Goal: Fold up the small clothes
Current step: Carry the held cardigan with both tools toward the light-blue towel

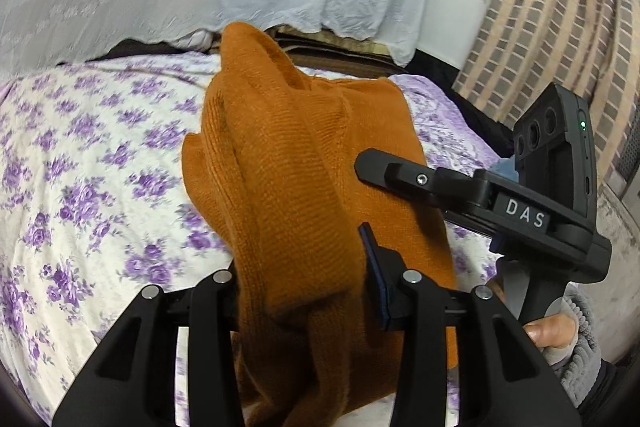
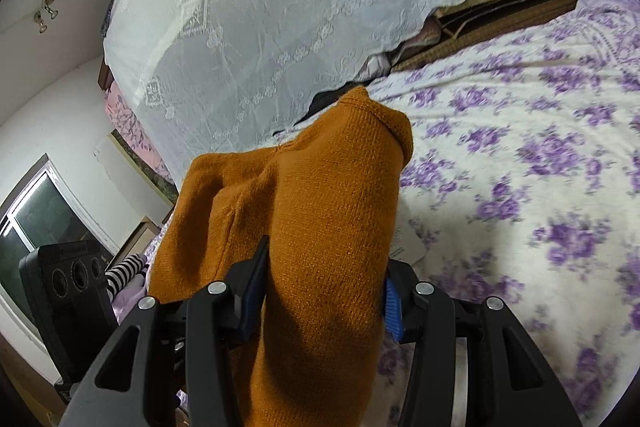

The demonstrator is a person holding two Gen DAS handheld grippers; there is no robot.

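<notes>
Orange knit garment, ribbed, bunched up, lifted off the bed. One thick fold sits clamped in the left gripper, another in the right gripper. In both wrist views the cloth rises forward from the jaws in a humped roll, its far end drooping over. A white tag peeks out beside it in the right view.

white bedspread with purple flowers, white lace cloth draped behind it, brick-pattern wall, window, striped black-and-white fabric, white paper tag on the bedspread
</notes>
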